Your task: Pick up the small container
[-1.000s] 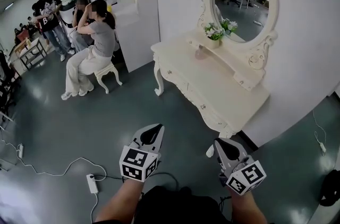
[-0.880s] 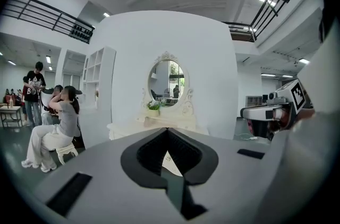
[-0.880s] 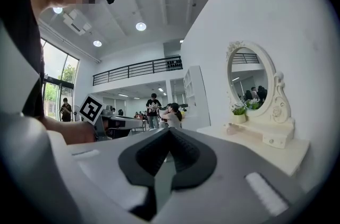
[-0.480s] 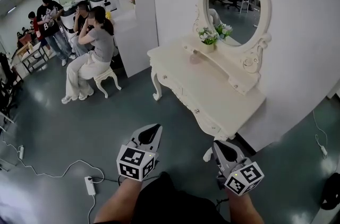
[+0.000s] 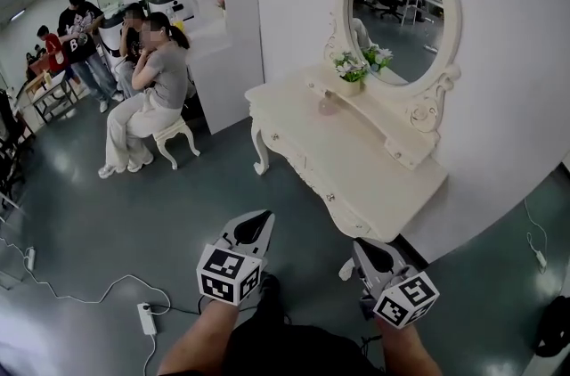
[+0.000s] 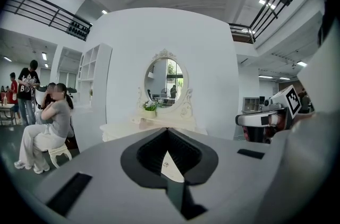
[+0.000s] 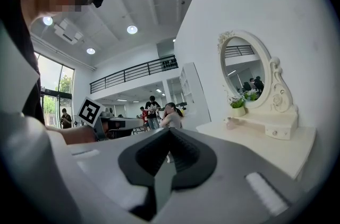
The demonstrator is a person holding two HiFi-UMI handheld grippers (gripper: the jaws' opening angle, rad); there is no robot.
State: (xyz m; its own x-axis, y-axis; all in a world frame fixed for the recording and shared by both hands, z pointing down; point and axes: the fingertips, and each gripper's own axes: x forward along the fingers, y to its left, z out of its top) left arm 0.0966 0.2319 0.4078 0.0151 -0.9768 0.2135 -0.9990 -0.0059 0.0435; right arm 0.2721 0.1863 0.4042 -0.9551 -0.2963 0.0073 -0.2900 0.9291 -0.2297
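A small pinkish container [image 5: 328, 105] stands on the cream dressing table [image 5: 374, 169], near the flower pot [image 5: 354, 73] below the mirror. In the right gripper view the container [image 7: 231, 123] shows far ahead on the table's shelf side. My left gripper [image 5: 260, 216] hangs low over the grey floor, well short of the table; its jaws [image 6: 168, 130] are shut with nothing in them. My right gripper [image 5: 360, 246] hovers near the table's front corner, also shut and holding nothing [image 7: 169, 130].
An oval mirror [image 5: 398, 9] backs the table against a white wall. A person sits on a stool [image 5: 175, 134] at the back left, with other people standing behind. A power strip [image 5: 146, 318] and its cable lie on the floor at the left.
The view has shifted a little, and the table now sits slightly further left in it. Both grippers stay low and shut, with hardly any movement.
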